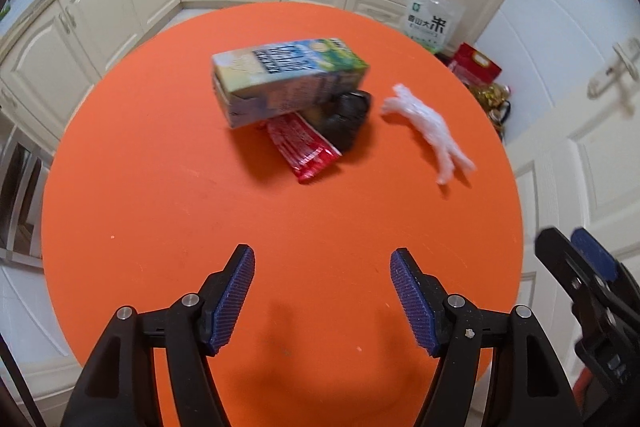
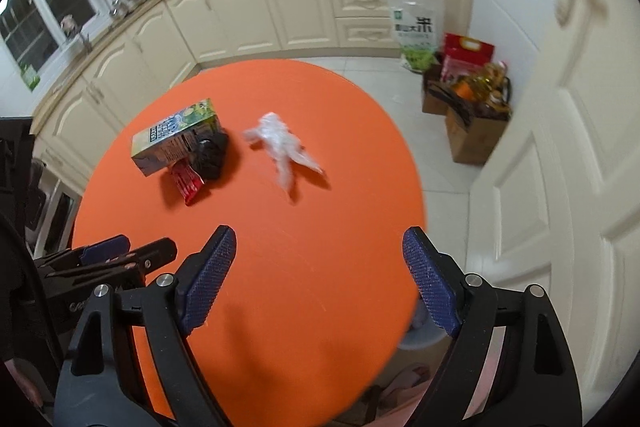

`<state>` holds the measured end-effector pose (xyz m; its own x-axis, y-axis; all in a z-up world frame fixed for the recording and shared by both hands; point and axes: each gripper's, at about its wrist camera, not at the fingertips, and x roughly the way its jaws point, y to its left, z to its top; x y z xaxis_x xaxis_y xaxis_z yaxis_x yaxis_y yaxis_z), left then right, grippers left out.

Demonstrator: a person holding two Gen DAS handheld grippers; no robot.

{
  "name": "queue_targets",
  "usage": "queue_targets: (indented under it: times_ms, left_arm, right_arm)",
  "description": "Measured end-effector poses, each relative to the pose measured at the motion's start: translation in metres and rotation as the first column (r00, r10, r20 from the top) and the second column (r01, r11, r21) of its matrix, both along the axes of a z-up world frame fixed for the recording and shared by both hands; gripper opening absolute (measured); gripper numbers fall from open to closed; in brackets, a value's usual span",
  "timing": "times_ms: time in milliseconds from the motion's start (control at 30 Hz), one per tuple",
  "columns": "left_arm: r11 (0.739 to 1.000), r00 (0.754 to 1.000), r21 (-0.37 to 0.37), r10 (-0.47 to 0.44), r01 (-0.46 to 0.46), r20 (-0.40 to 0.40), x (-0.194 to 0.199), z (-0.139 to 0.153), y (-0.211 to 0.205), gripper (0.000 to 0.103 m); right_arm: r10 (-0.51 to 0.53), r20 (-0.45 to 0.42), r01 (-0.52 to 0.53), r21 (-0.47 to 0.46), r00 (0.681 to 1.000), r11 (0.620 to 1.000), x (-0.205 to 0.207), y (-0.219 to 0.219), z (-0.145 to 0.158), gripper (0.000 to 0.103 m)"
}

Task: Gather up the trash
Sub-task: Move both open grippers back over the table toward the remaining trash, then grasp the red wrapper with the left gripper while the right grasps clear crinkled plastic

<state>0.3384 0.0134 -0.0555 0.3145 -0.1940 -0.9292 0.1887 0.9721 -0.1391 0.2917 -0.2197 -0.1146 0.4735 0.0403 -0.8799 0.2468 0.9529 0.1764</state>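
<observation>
Tongs [image 1: 322,269] above round orange table [image 1: 160,187]

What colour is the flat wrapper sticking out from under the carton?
Red wrapper, clearest in the left wrist view.

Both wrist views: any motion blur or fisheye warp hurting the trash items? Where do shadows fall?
Left wrist: strong fisheye bend on the cabinets; carton and white plastic wad slightly smeared; soft shadow on the orange table near the open left gripper. Right wrist: wad and door blurred, carton readable; right gripper sharp, open.
</observation>
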Motion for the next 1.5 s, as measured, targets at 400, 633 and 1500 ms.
queue_targets:
  times_ms: [400, 633, 1500]
  left_arm:
    - [0.988, 0.987, -0.105, 0.100, -0.113, -0.122, 0.071, -0.027, 0.027, 0.066]
    - [0.980, 0.977, -0.139, 0.120, -0.145, -0.175, 0.100, -0.038, 0.027, 0.066]
    - [0.986, 0.974, -0.029, 0.159, -0.166, -0.161, 0.102, -0.045, 0.035, 0.017]
  right_arm:
    - [0.124, -0.133, -0.126, -0.007, 0.983, 0.992, 0.112, 0.010, -0.051, 0.084]
    - [0.170, -0.198, -0.158, 0.076, 0.965, 0.984, 0.140, 0.005, -0.087, 0.043]
    - [0.210, -0.170, -0.187, 0.141, 0.963, 0.972, 0.126, -0.006, -0.096, 0.028]
